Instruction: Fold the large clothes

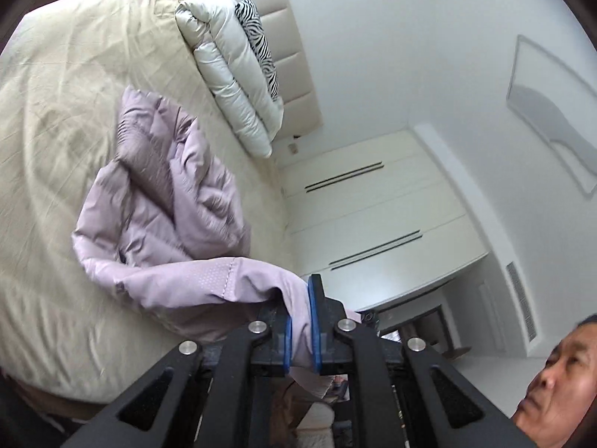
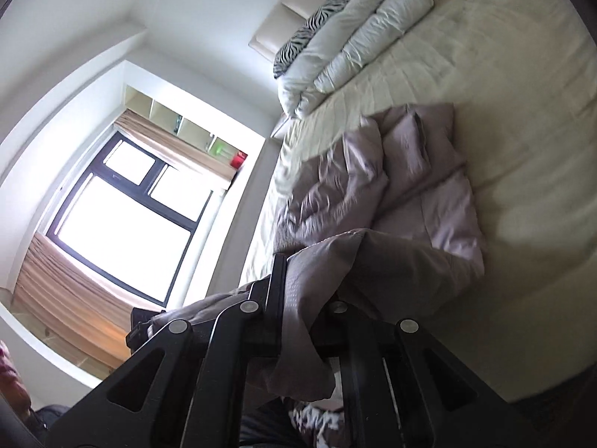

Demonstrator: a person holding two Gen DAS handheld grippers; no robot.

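A large lilac garment (image 1: pixel 164 201) lies crumpled on the cream bed (image 1: pixel 56 119). My left gripper (image 1: pixel 300 321) is shut on one edge of it, cloth pinched between the blue pads (image 1: pixel 312 321), lifted off the bed. In the right wrist view the same lilac garment (image 2: pixel 373 186) lies bunched on the bed (image 2: pixel 503 93). My right gripper (image 2: pixel 298 298) is shut on another edge, the cloth draping over and hiding the right finger. The garment stretches from each gripper down to the heap.
A folded white duvet (image 1: pixel 231 74) and a zebra pillow (image 1: pixel 261 44) lie at the padded headboard (image 1: pixel 294 74). A white wardrobe (image 1: pixel 365 216) stands beyond the bed. A bright window (image 2: pixel 127 220) with curtains shows on the other side. A person's face (image 1: pixel 559 380) is at the lower right.
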